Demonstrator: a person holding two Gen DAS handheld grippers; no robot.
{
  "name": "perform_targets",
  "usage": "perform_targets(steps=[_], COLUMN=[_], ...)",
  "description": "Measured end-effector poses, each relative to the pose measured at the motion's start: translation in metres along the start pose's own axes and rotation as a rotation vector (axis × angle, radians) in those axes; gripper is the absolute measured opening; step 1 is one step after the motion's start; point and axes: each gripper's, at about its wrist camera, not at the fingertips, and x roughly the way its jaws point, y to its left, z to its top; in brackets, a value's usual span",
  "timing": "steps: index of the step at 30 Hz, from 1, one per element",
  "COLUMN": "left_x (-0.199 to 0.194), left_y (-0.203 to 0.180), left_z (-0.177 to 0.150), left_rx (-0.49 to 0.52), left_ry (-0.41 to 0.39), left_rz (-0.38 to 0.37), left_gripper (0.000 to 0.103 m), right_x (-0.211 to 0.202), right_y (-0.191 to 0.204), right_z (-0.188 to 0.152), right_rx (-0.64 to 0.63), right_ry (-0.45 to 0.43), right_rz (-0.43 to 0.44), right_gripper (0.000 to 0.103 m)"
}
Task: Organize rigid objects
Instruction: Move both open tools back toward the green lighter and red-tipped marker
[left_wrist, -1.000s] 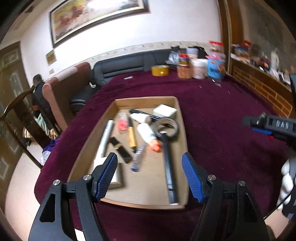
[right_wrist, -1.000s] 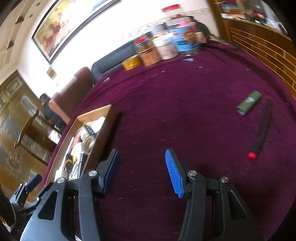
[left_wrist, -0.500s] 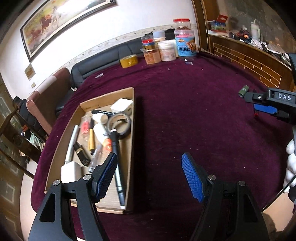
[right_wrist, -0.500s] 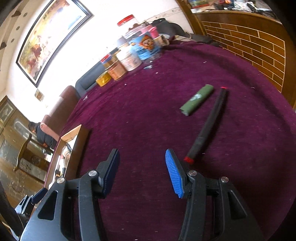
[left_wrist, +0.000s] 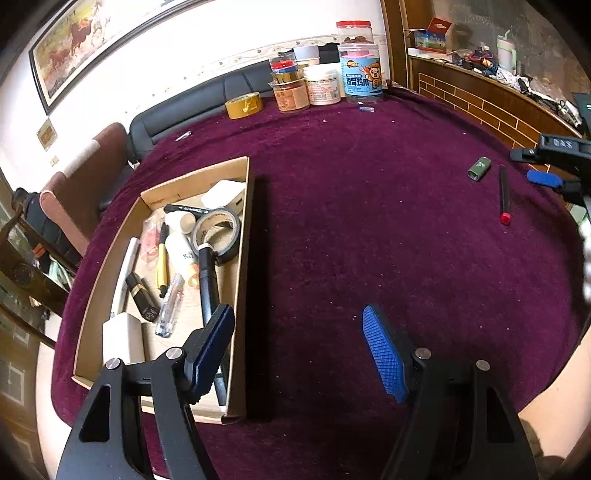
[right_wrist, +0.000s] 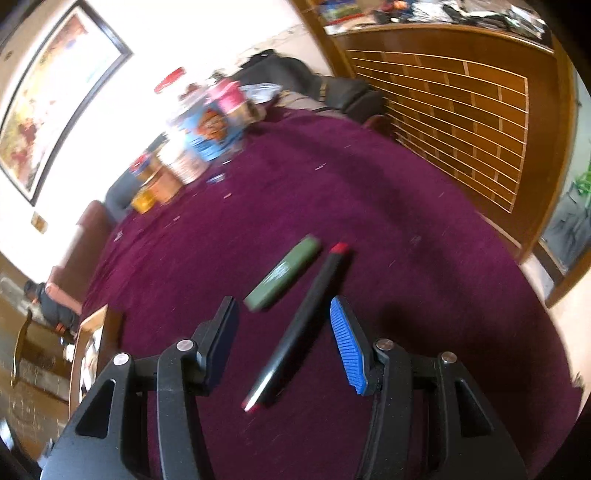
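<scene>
Jaws of both grippers gape empty — the right gripper (right_wrist: 284, 339) straddles the black red-tipped marker pen (right_wrist: 299, 328); next, drop lower, pinch it, carry it to the cardboard box (left_wrist: 242, 258).

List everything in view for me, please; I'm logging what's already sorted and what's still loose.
cardboard tray: one, brown, left on the tablecloth, holding sorted items
tape roll: one, black, in the tray
white boxes: two, at the tray's far and near ends
yellow pen: one, in the tray
black marker: one, red-tipped, loose, between the right pads
green case: one, loose beside the marker
jars: several, mixed colours, far table edge
yellow tape: one, beside the jars
tablecloth: one, maroon
left hand-held gripper: open, empty, beside the tray
right hand-held gripper: open, straddling the marker
</scene>
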Motion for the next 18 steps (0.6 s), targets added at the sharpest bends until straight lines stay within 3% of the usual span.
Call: perform_targets(steps=[9, 13, 16, 18], left_x=[-0.002, -0.004, -0.006, -0.004], left_y=[0.001, 0.002, 0.004, 0.007], left_z=[-0.003, -0.005, -0.008, -0.009], left_rx=[-0.014, -0.016, -0.02, -0.028], left_ry=[-0.001, 0.001, 0.001, 0.005], left_rz=[-0.033, -0.039, -0.041, -0.044], left_gripper=[0.066, 0.066, 0.066, 0.066], right_x=[0.055, 0.083, 0.105, 0.105], right_y=[-0.004, 0.023, 0.05, 0.061], right_z=[0.042, 0.051, 0.045, 0.037], right_rx=[0.022, -0.12, -0.276, -0.308], right_ry=[0.117, 0.128, 0.194, 0.22], right_rz=[-0.084, -0.184, -0.275, -0.241], right_gripper=[0.05, 0.05, 0.051, 0.042])
